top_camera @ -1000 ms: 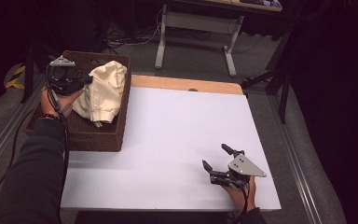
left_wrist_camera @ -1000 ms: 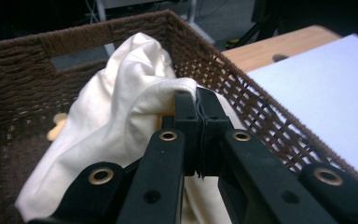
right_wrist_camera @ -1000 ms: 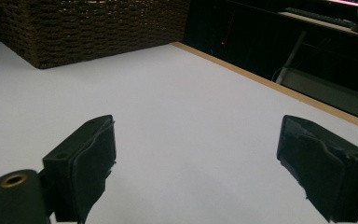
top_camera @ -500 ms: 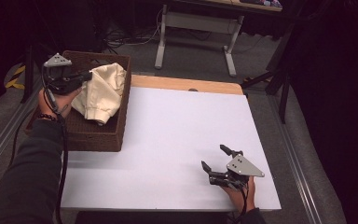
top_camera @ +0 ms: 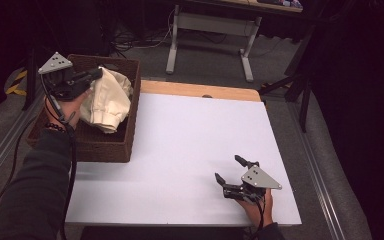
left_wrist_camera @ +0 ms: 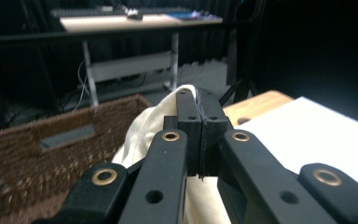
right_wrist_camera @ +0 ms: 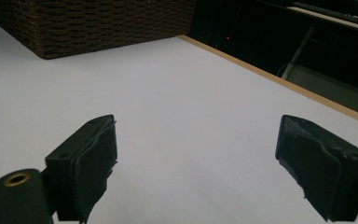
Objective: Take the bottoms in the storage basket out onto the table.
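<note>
Left gripper (top_camera: 96, 76): pinching cream cloth (top_camera: 107, 100) over basket (top_camera: 125, 120); soft, light, droops—hold by bunched fold. Right gripper (top_camera: 230, 170): spread, empty.

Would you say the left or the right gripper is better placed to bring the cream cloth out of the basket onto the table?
Left. The left gripper is shut on the cream cloth above the wicker basket; the right gripper rests open on the white table, far away.
</note>
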Available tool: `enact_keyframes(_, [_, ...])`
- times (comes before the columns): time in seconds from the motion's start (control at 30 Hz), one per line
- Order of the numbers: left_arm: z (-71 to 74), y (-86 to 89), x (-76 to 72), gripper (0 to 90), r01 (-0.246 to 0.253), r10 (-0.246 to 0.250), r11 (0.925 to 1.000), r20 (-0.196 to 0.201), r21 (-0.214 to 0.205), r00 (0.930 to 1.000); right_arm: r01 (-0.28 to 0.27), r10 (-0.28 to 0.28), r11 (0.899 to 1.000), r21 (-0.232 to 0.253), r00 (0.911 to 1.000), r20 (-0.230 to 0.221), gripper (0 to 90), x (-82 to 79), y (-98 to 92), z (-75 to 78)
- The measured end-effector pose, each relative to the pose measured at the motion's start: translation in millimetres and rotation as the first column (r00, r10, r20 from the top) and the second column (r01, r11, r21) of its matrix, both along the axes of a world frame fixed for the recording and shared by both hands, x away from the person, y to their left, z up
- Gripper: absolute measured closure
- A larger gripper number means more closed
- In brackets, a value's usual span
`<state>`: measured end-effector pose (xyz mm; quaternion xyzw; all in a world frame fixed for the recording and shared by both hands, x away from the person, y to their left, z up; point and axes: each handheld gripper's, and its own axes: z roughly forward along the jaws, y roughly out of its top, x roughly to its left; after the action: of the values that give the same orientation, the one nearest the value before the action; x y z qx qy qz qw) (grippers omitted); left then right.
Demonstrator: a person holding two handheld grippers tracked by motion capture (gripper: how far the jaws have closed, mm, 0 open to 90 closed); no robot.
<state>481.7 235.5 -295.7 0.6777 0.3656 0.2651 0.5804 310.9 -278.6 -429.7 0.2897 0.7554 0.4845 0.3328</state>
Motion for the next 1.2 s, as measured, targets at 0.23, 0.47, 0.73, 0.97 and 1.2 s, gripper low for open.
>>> enact_keyframes(0.23, [20.8,-10.7,-15.7,90.0,0.061,-0.059,0.9977,0.07,-0.031,0.9958,-0.001,0.001,1.0,0.004,1.0,0.003,12.9,-0.3,-0.2,0.5])
enact_keyframes(0.47, [40.5,-34.8,-32.5,90.0,0.136,-0.132,0.9904,0.134,-0.023,0.9821,0.006,-0.006,1.0,0.006,0.9999,0.009,12.9,-0.6,-0.6,1.1])
enact_keyframes(0.73, [67.4,-63.4,-47.0,90.0,0.202,-0.196,0.9792,0.187,-0.017,0.9626,0.017,-0.018,1.0,0.021,0.9998,0.01,12.9,0.4,-4.6,2.4])
enact_keyframes(0.97, [78.6,-101.4,-53.4,90.0,0.291,-0.285,0.9568,0.21,0.006,0.9351,0.019,-0.02,0.999,0.032,0.9997,0.017,12.9,0.5,-7.5,4.2])
enact_keyframes(1.2, [75.2,-141.2,-54.1,90.0,0.37,-0.367,0.9286,0.2,0.023,0.9084,0.025,-0.026,0.999,0.037,0.9994,0.022,12.9,0.6,-10.3,5.4])
